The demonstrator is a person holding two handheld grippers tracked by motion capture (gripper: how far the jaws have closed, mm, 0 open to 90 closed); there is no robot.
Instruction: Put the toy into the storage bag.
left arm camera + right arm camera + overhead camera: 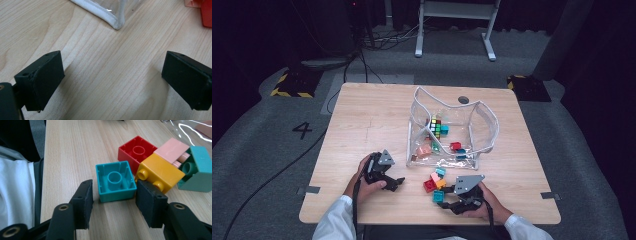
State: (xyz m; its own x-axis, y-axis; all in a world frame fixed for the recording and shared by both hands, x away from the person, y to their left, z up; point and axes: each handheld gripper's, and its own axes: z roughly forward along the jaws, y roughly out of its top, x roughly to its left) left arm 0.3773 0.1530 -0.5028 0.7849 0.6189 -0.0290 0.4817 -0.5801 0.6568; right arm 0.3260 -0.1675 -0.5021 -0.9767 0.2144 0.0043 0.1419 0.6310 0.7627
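Right gripper (113,202): nearest item in the right gripper view, at the table's near edge; jaws narrowed on either side of a teal brick (115,180), the right pad touching or almost touching its side, a thin gap showing at the left pad; whether they press cannot be told.
Teal brick (438,195): lies on the wooden table (372,115), hollow underside up, 1 round tube visible inside.
Yellow brick (160,171): just beside the teal one, studs facing the gripper.
Red brick (137,151): behind, hollow side up, touching the yellow.
Pink brick (175,151): resting on top of the yellow brick.
Green brick (197,170): tilted, at the far side of the cluster.
Clear pouch (452,130): white-edged, open, mid-table beyond the cluster, more bricks inside.
Left gripper (112,80): resting on the table near the pouch's corner (116,23); jaws wide, bare wood between them.
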